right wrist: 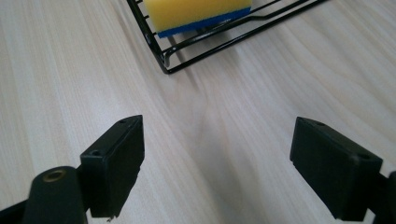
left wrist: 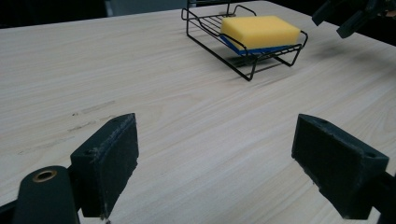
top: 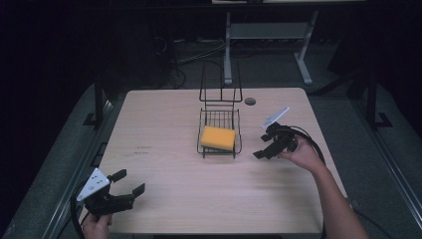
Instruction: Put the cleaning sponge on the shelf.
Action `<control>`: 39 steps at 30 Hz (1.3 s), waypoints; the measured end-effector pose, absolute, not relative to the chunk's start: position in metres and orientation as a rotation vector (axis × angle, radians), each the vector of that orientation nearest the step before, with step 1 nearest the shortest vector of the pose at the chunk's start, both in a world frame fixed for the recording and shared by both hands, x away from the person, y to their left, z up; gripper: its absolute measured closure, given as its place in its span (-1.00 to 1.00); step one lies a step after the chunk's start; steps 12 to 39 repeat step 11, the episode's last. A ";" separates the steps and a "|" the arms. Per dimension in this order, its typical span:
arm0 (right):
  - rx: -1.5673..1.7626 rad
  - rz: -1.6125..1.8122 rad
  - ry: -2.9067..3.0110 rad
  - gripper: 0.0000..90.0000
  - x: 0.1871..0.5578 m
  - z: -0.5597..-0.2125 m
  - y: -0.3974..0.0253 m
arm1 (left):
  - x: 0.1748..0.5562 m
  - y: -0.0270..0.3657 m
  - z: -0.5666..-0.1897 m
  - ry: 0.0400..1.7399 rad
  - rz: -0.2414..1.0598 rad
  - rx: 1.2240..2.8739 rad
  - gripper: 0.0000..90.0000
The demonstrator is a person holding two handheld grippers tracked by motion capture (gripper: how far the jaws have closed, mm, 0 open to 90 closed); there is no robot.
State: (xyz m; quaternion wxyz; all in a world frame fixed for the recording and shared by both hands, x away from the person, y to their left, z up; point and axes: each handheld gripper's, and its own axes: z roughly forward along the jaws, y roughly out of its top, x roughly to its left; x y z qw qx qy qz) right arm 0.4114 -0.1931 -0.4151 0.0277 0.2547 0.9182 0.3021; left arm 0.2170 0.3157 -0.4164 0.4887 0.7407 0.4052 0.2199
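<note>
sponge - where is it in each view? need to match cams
High view: yellow sponge at table centre, lying in the wire rack.
Left gripper view: top, right of centre, in the rack.
Right gripper view: top edge, centre, cropped, blue underside showing.
Shared landmark: the rack's black wire rim.

High view: fixed above the person's side, facing forward and down over the whole counter (top: 164, 199). Left gripper view: low over the near counter, looking along its jaws toward the distant wire rack (left wrist: 247, 70). Right gripper view: close, angled down; shares the rack's corner (right wrist: 164, 65).
</note>
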 end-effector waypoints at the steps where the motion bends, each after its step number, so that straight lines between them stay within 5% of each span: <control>1: 0.786 0.933 2.835 -0.61 0.411 -0.416 -0.194 | 0.217 0.316 -0.416 0.984 0.534 1.799 -0.69; 39: 0.803 0.916 2.834 -0.62 0.401 -0.420 -0.200 | 0.217 0.315 -0.416 0.981 0.537 1.801 -0.69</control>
